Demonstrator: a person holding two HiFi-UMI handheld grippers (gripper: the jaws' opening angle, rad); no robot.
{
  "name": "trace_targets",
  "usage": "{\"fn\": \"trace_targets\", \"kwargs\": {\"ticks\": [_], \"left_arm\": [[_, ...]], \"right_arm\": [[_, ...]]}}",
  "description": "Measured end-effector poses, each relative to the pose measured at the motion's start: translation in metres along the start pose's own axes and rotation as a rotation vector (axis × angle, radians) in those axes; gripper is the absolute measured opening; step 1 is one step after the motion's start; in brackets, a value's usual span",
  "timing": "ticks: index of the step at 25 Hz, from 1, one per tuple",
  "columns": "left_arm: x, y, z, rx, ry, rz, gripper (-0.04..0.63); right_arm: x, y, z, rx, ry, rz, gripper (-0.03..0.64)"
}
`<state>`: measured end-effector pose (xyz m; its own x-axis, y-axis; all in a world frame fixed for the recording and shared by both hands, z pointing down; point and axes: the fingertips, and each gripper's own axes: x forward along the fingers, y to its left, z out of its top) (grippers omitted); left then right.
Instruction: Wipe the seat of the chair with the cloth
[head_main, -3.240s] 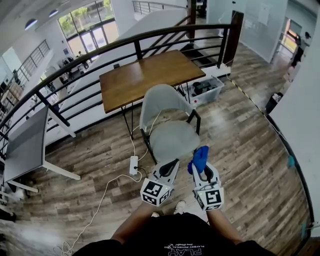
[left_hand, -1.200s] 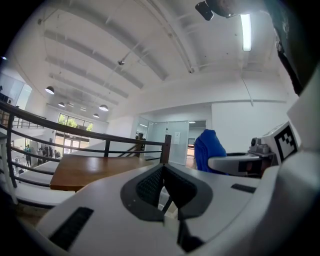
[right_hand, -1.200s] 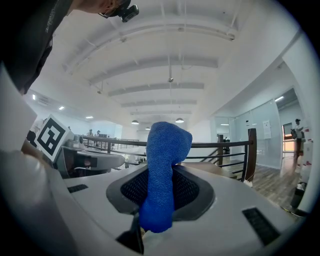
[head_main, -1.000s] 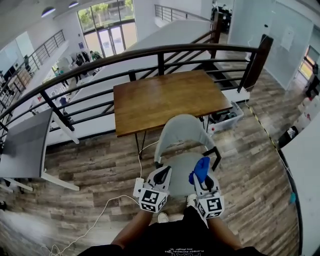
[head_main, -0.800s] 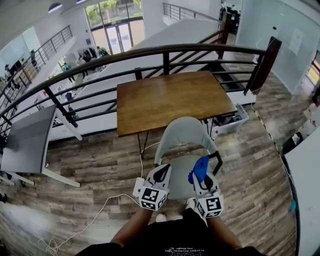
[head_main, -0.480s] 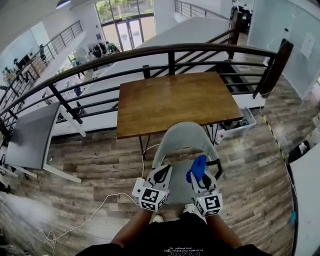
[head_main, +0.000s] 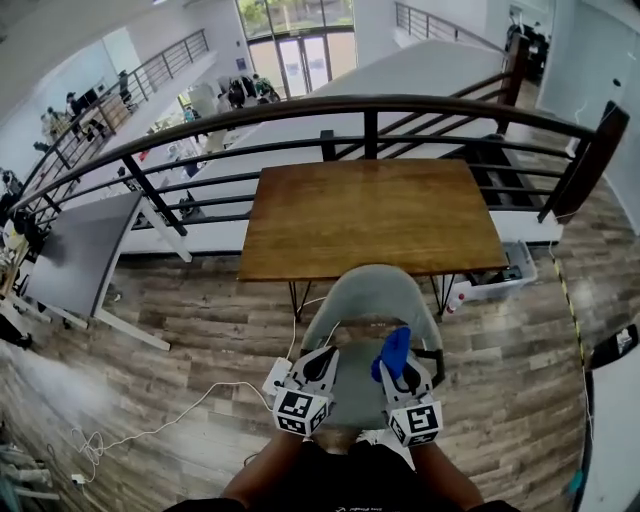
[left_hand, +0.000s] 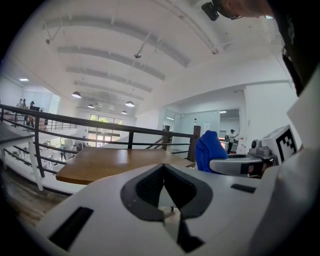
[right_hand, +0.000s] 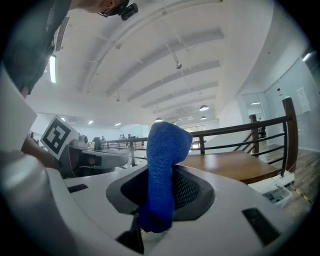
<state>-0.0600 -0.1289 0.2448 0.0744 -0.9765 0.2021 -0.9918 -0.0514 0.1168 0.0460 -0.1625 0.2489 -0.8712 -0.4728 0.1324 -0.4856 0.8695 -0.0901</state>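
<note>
The right tool (head_main: 403, 368) is clamped on the cloth (head_main: 394, 348); the left tool (head_main: 318, 366) is closed and empty. Friction against the chair seat (head_main: 356, 392) may drag the cloth free.

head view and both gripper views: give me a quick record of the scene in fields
left tongs: shut, empty, over the chair
right tongs: shut on the blue cloth
cloth position: sticks up out of the tongs
chair: grey, backrest toward the wooden table
wiping: apparently not yet started
</note>
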Motion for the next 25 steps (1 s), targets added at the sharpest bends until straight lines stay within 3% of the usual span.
{"fn": "trace_targets", "kwargs": {"ticks": [8, 16, 20, 25], "left_arm": [[0.005, 0.02, -0.04, -0.04, 0.061, 0.104, 0.008], [0.012, 0.044, -0.082, -0.033, 0.129, 0.111, 0.008], [0.018, 0.062, -0.101, -0.111, 0.14, 0.119, 0.008], [0.024, 0.073, -0.131, -0.143, 0.163, 0.12, 0.008]], "right_arm": [[0.028, 0.007, -0.036, 0.015, 0.068, 0.129, 0.11], [0.056, 0.015, -0.071, 0.038, 0.13, 0.161, 0.11], [0.077, 0.016, -0.094, 0.03, 0.165, 0.161, 0.11], [0.1, 0.02, -0.128, 0.021, 0.213, 0.177, 0.11]]}}
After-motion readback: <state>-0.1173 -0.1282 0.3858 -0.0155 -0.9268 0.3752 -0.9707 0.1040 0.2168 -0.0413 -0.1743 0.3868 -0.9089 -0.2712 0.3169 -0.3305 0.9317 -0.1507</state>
